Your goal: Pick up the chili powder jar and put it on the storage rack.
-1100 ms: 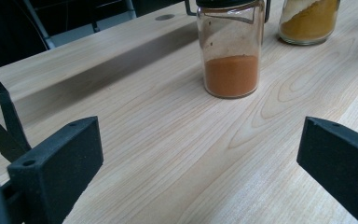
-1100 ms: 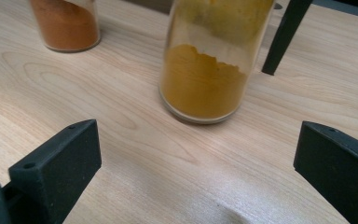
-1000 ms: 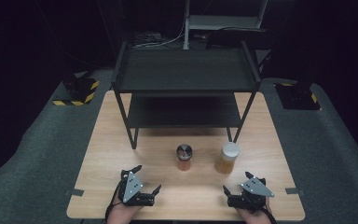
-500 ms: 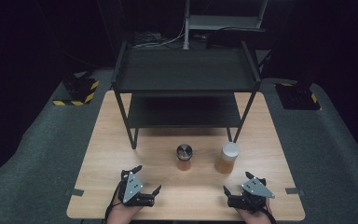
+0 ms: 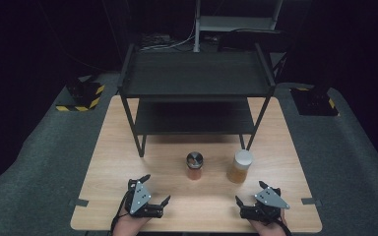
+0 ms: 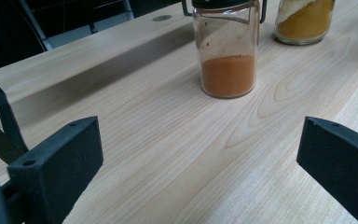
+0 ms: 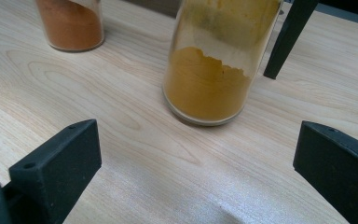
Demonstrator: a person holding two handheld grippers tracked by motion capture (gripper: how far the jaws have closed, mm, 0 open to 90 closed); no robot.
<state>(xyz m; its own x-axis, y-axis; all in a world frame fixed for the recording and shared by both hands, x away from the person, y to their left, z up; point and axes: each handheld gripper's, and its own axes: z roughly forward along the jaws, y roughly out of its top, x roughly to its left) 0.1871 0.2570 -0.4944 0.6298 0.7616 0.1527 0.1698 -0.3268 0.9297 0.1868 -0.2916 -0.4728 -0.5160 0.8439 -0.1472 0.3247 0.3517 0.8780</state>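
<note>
Both wide open, holding nothing: left gripper (image 5: pixel 156 189) near the table (image 5: pixel 103 162) edge facing the orange jar (image 5: pixel 194 166), right gripper (image 5: pixel 250 192) facing the yellow jar (image 5: pixel 239 166).

Dark-lidded jar (image 5: pixel 194 165) stood ahead of left gripper (image 5: pixel 154 190) | white-lidded jar (image 5: pixel 239 165) set ahead of right gripper (image 5: pixel 248 194) | shelf rack (image 5: pixel 197 88) placed behind both jars | all on table (image 5: pixel 113 147)

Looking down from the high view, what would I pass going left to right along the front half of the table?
Left claw → orange spice jar with the dark lid → yellow spice jar with the white lid → right claw.
</note>
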